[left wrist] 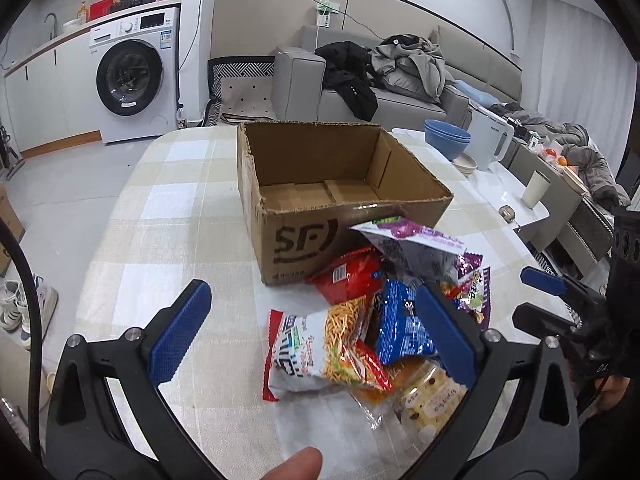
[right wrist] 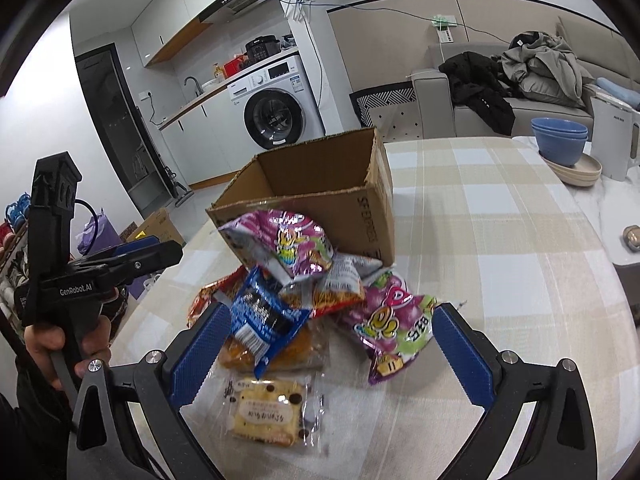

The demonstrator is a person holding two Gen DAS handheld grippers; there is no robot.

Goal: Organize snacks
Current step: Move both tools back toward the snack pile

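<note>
Box (left wrist: 352, 200): empty, far side of snack pile (left wrist: 380, 320). Left gripper (left wrist: 312, 320), right gripper (right wrist: 326, 344): both jaws spread, nothing held. Rec: pinch top packet's edge, one at a time.

The bench (left wrist: 180, 208), under a checked cloth, carries an open box (left wrist: 304, 240), with snack packets (left wrist: 384, 312) heaped just before it.

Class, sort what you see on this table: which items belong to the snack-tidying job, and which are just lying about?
Job: cardboard box, blue snack packet, purple snack bag, wrapped cake.

Lying about: blue bowls, white kettle, white cup.
</note>
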